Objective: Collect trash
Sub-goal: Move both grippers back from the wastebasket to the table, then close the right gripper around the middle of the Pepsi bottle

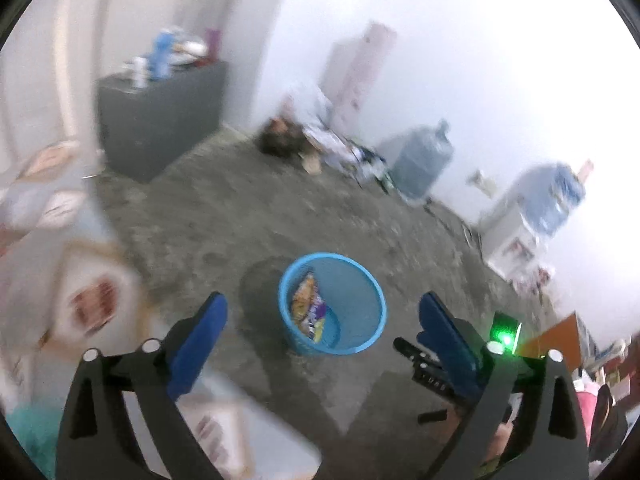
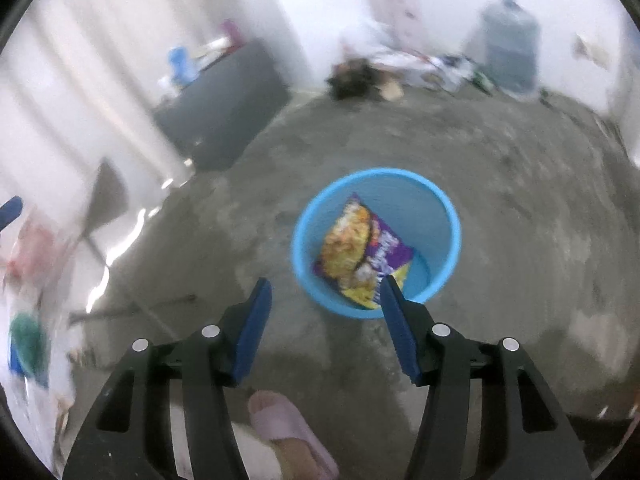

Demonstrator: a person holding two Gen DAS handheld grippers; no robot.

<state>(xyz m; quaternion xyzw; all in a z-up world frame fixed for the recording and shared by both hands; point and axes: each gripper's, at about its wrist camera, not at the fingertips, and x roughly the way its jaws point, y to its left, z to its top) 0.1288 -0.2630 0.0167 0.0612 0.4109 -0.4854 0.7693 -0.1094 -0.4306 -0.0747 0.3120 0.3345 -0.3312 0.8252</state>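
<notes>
A round blue trash bin [image 1: 360, 280] stands on the grey concrete floor, just ahead of both grippers. A yellow and purple snack wrapper [image 1: 308, 308] lies inside it against the wall. My left gripper [image 1: 323, 298] hangs above and in front of the bin, its blue pads spread wide with nothing between them. In the right wrist view the bin [image 2: 376, 172] is closer and the wrapper [image 2: 356, 248] shows plainly. My right gripper [image 2: 326, 281] is open and empty too, and its right fingertip overlaps the bin's near rim.
A dark grey cabinet [image 1: 160, 120] with bottles on top stands at the back left. Clutter [image 1: 304, 136] and a large water jug [image 1: 424, 160] line the far wall. Blurred white packages [image 1: 80, 280] fill the left. A foot in a pink slipper [image 2: 288, 428] is below the right gripper.
</notes>
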